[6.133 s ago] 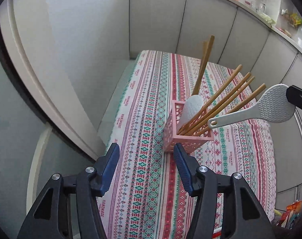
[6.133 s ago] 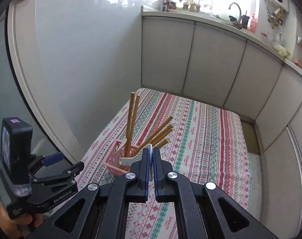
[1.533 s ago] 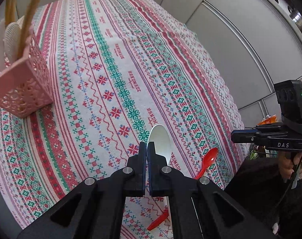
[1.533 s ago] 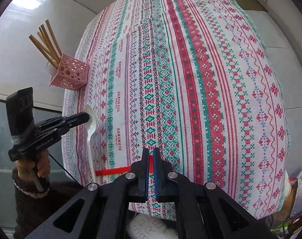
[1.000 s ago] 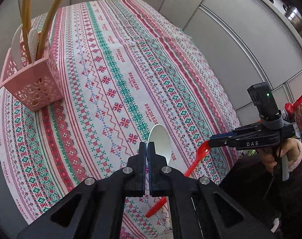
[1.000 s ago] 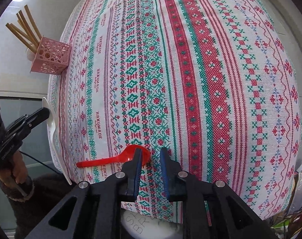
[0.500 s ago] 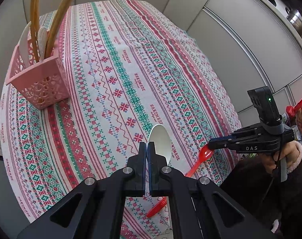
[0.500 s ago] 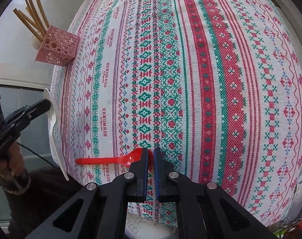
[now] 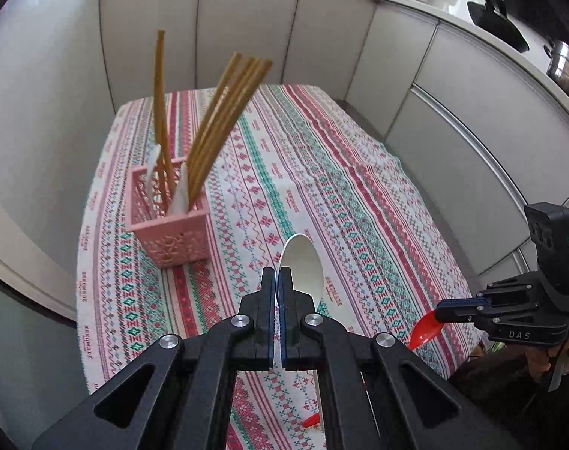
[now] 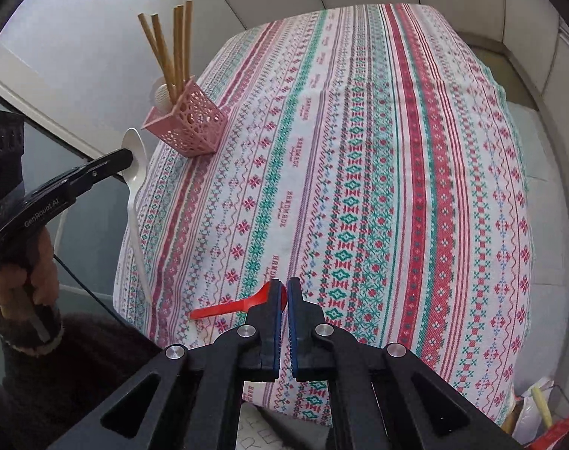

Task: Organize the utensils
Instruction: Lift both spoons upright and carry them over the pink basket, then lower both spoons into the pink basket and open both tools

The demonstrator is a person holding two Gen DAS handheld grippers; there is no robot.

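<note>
Left tongs [image 9: 276,275] clenched on white spoon [image 9: 303,264]; right tongs [image 10: 283,292] newly clamped on red spoon [image 10: 246,303]. Both lifted off surface [image 10: 397,150]; pink basket [image 9: 168,221], eleven o'clock, next.

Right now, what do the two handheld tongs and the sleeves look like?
Both tongs are black frames with silver bolts and blue finger pads. The left tongs carry white "GenRobot.AI" lettering and a thin dark cable; the right tongs read "DAS" and have a black box with a green light. Both sleeves are dark with fuzzy cuffs.
</note>
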